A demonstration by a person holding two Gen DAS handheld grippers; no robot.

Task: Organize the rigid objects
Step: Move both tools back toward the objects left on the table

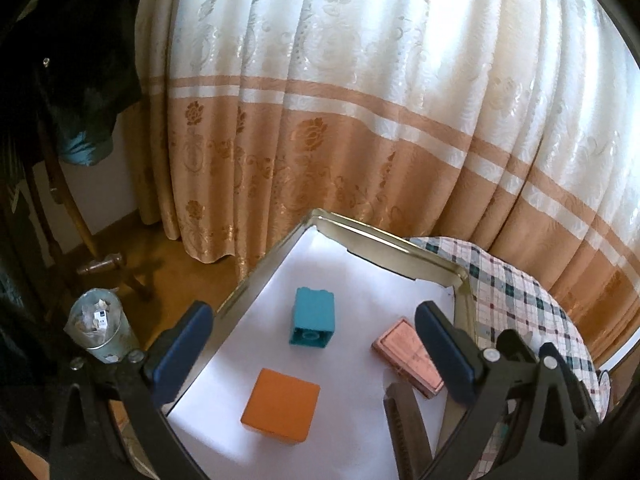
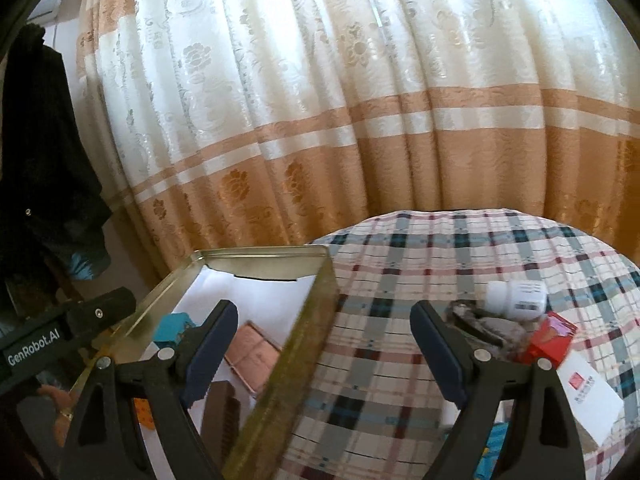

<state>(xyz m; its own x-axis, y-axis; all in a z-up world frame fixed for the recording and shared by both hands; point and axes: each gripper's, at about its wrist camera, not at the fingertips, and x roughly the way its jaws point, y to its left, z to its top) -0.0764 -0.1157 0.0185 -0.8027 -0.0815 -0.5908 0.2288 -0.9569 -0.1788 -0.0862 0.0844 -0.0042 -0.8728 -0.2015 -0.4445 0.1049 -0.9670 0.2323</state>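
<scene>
A metal tray (image 1: pixel 384 246) lined with white paper holds a teal block (image 1: pixel 313 317), an orange cube (image 1: pixel 281 405), a pink flat case (image 1: pixel 404 354) and a brown comb-like piece (image 1: pixel 408 424). My left gripper (image 1: pixel 314 340) is open and empty above the tray. My right gripper (image 2: pixel 322 344) is open and empty over the tray's right wall (image 2: pixel 304 340). On the plaid cloth to its right lie a white bottle (image 2: pixel 516 298), a red box (image 2: pixel 550 338), a white card (image 2: pixel 588 396) and a dark grey object (image 2: pixel 484 326).
The tray rests on a round table with a plaid cloth (image 2: pixel 400 360). A patterned curtain (image 1: pixel 360 120) hangs behind. A bin with rubbish (image 1: pixel 98 324) and a chair with dark clothing (image 1: pixel 72 80) stand on the floor at the left.
</scene>
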